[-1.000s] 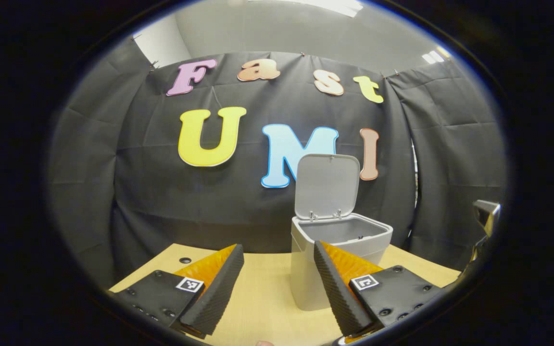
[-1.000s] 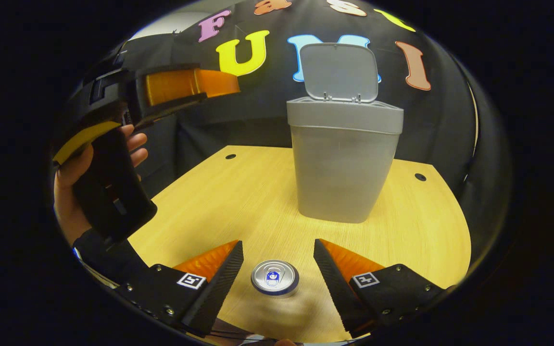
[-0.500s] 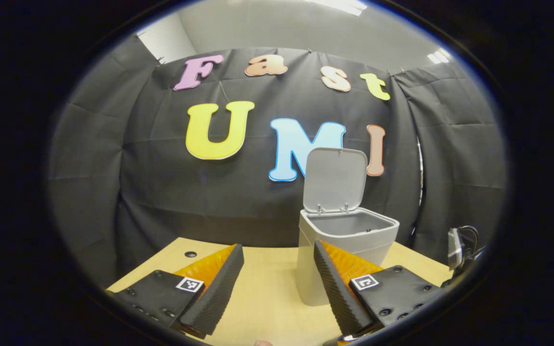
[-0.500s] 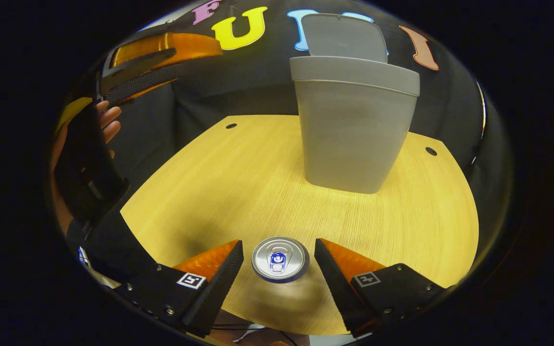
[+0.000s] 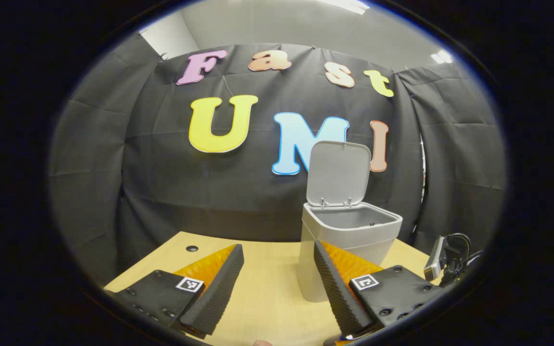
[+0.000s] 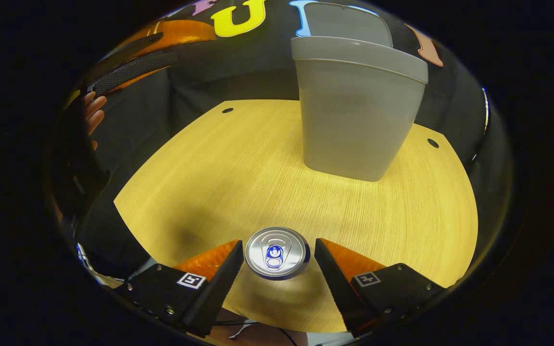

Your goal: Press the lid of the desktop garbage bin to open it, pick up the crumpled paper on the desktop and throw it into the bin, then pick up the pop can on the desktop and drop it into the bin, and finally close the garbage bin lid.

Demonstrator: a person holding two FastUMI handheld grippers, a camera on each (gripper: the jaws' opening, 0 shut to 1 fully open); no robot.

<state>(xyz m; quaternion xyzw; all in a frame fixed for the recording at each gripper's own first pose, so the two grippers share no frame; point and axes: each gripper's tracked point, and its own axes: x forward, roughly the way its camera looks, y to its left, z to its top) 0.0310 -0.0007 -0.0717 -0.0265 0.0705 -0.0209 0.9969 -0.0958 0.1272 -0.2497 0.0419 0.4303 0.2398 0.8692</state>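
Pop can at the worktop's near edge, bin open behind it.
We find the worktop [image 6: 219, 163] carrying the bin [image 6: 354, 120], lid [image 5: 338, 173] raised; the pop can [image 6: 277, 252] stands between the right gripper [image 6: 278, 262] fingers, spread apart; the left gripper [image 5: 278, 281] gapes, empty.

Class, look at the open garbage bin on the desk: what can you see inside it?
In the left gripper view, the garbage bin stands with its lid raised. Only the upper inner wall and a small dark speck near the rim show. The bottom is hidden by the front wall, so its contents cannot be told.
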